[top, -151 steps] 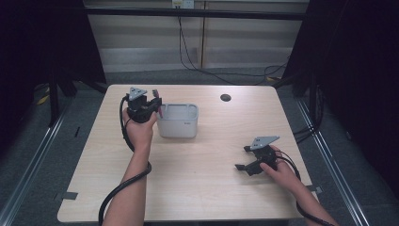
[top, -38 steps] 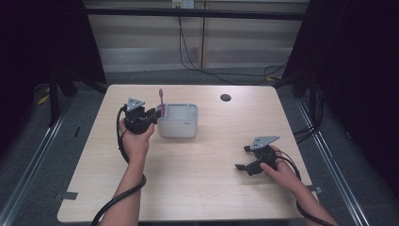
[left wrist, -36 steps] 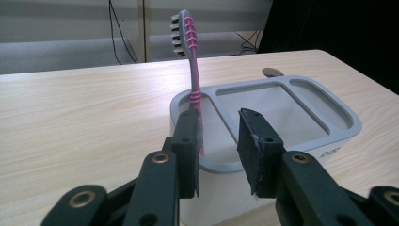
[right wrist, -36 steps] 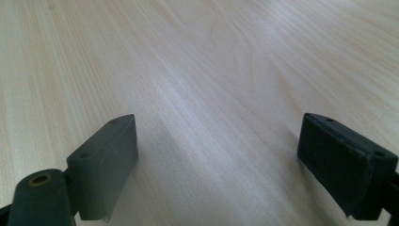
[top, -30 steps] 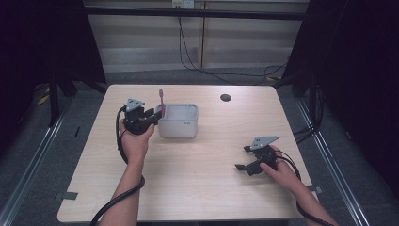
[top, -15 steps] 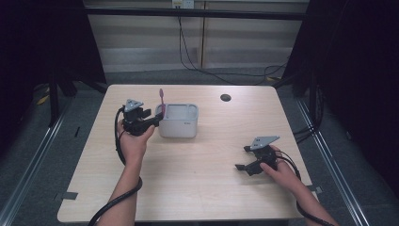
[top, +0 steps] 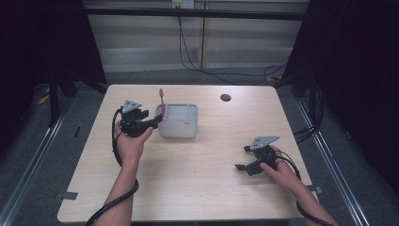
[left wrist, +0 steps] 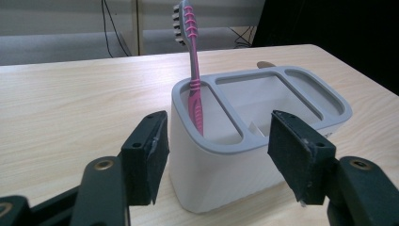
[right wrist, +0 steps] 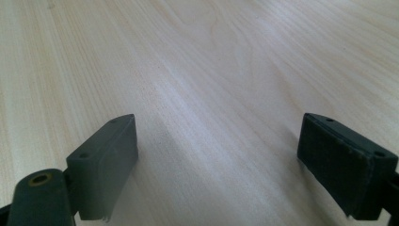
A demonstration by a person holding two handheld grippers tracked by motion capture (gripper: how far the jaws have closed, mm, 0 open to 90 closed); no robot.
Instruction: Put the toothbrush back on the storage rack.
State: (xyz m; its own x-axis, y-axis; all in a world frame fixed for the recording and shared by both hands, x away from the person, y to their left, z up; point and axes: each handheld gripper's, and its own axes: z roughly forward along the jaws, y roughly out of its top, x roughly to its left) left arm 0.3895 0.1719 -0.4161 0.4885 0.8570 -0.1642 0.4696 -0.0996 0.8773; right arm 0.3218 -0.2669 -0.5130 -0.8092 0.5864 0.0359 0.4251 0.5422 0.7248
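A pink toothbrush (left wrist: 192, 75) stands upright, bristles up, in the end slot of a white holder with a grey rim (left wrist: 263, 136). From above, the toothbrush (top: 161, 100) rises at the left end of the holder (top: 179, 126). My left gripper (top: 151, 122) is open just left of the holder; in the left gripper view the jaws (left wrist: 221, 165) stand wide apart in front of the holder's near end, nothing between them. My right gripper (top: 243, 168) is open low over bare table at the right front, jaws (right wrist: 226, 165) apart and empty.
The wooden table (top: 211, 155) has a dark round grommet hole (top: 225, 98) near its far edge. Cables trail from both grippers along the forearms. Dark floor and metal rails surround the table.
The left gripper has drawn back leftward from the holder, leaving the toothbrush standing in the slot; five seconds ago it was at the holder's left end. The right gripper has stayed put.
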